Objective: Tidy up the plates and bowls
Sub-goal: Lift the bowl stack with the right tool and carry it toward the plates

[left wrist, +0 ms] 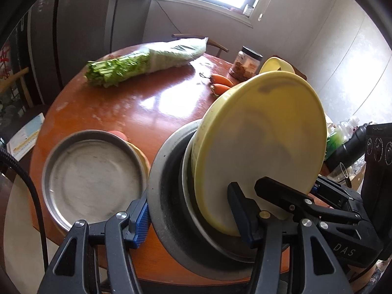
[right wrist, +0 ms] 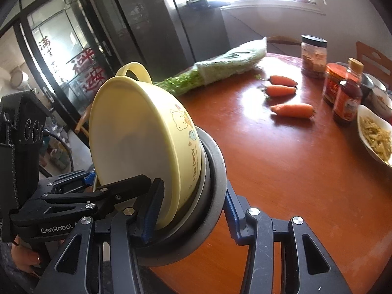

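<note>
A yellow cartoon-print bowl with a loop handle (left wrist: 259, 132) (right wrist: 137, 132) sits nested in grey metal bowls (left wrist: 166, 196) (right wrist: 213, 171). The stack is tipped on its side above the round wooden table (left wrist: 147, 107). My left gripper (left wrist: 193, 223) (right wrist: 117, 178) is shut across the stack's lower edge. My right gripper (right wrist: 190, 213) (left wrist: 289, 186) clamps the same stack from the other side. A steel plate (left wrist: 93, 176) lies flat on the table to the left in the left wrist view, on top of a yellow dish whose rim just shows.
A bagged bunch of greens (left wrist: 147, 63) lies at the far side of the table. Carrots (right wrist: 281, 89), jars (right wrist: 313, 56), a sauce bottle (right wrist: 348, 98) and a white dish of food (right wrist: 374, 137) crowd the right. A dark fridge (right wrist: 156, 24) stands behind.
</note>
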`<action>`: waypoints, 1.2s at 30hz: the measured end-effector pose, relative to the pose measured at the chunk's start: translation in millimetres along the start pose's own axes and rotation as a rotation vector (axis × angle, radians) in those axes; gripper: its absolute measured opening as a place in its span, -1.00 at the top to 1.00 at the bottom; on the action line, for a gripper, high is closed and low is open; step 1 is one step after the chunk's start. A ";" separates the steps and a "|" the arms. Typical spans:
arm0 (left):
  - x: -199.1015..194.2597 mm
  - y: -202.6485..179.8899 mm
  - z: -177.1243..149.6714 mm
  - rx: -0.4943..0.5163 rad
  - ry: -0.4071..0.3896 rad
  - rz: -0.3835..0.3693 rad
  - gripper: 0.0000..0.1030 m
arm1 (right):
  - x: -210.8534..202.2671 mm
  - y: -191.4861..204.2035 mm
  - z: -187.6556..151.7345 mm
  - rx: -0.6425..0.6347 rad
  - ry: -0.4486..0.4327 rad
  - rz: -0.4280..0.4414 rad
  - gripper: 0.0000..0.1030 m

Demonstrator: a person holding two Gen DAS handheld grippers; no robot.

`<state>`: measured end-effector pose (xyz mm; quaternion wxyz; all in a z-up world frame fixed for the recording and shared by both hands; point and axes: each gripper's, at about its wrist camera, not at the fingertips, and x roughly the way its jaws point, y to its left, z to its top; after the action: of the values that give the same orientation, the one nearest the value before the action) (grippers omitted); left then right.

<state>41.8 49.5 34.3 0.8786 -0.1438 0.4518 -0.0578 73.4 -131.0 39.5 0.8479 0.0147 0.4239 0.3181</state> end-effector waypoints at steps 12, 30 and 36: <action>-28.8 43.8 19.0 -0.039 -0.050 0.033 -0.12 | 19.1 44.3 31.5 -0.066 0.004 0.029 0.06; -37.0 113.0 13.0 -0.127 -0.053 0.129 -0.12 | 88.4 95.2 49.7 -0.123 0.073 0.123 0.06; -20.6 123.6 8.8 -0.152 -0.026 0.135 -0.12 | 108.0 92.9 44.1 -0.118 0.106 0.129 0.06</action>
<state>33.4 173.7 17.4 0.8729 -0.1800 0.4519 0.0377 104.0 13.4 18.5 0.8014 -0.0251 0.4469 0.3968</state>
